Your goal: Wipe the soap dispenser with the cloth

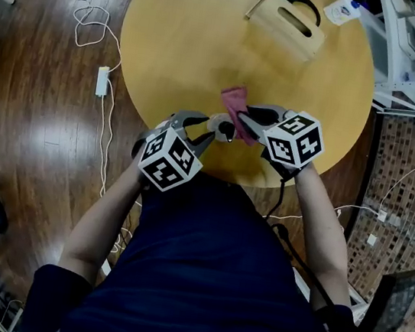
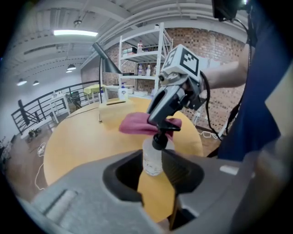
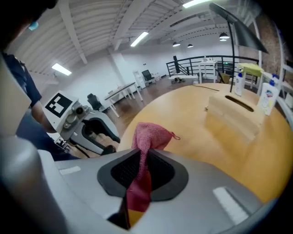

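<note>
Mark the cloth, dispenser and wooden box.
cloth (image 3: 149, 139), right gripper view, bunched top.
dispenser (image 2: 152, 161), left gripper view, clear body.
wooden box (image 1: 289, 34), head view, top face.

Round wooden table (image 1: 178, 49); slotted wooden box (image 1: 289, 25) near its far edge. White power strip (image 1: 102, 81) on dark wood floor (image 1: 29, 119), left of table.

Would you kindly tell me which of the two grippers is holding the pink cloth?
The right gripper: its jaws pinch the pink terry cloth, whereas the left gripper clamps the small clear soap dispenser.
</note>
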The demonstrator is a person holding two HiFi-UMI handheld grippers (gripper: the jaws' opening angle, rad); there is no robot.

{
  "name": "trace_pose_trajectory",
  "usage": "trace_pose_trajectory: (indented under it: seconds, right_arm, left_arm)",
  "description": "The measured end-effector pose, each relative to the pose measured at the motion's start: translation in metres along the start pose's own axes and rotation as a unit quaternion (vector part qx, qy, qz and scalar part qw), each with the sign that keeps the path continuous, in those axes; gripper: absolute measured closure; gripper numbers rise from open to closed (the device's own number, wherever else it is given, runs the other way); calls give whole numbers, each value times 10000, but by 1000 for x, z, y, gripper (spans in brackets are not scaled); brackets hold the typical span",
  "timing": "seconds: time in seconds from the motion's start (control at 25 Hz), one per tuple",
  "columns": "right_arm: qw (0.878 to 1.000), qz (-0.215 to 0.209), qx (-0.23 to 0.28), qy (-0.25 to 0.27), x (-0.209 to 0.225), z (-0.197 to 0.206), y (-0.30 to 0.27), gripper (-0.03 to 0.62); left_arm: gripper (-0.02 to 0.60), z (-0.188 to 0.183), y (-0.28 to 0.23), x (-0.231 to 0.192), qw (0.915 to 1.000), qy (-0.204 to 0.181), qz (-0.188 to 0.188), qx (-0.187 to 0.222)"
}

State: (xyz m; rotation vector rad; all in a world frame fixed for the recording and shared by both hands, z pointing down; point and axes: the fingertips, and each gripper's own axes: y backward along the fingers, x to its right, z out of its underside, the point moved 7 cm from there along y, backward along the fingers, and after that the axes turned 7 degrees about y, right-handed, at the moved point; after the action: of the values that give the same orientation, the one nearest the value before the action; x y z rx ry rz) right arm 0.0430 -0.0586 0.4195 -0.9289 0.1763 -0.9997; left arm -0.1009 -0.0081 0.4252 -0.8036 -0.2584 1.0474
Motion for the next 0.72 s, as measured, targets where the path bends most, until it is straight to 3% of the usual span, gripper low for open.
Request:
trace_pose_trajectory:
  seconds: [0.12, 0.24, 0.32, 0.4, 0.6, 0.72]
  right_arm:
    - [9999, -50, 41, 154, -12, 2, -13, 537]
    - [9973, 377, 105, -627, 3, 25, -9, 537]
    - [9913, 853, -181, -982, 9, 52, -7, 537]
    - [9869, 993, -267, -1243, 3, 76, -7, 537]
    - [9832, 805, 273, -1616, -21, 98, -9, 537]
    - [9785, 824, 944, -1638, -26, 91, -1, 537]
  left_arm:
    - [451, -5, -3, 6, 9999, -105, 90, -30]
    - [449, -9, -7, 13, 9997, -173, 164, -68]
    - [449, -9, -11, 17, 9997, -138, 154, -92]
    - [445, -7, -15, 18, 9999, -98, 41, -125]
    - [442, -9, -25, 18, 9998, -17, -192, -14]
    - [448, -10, -28, 17, 9997, 90, -189, 83]
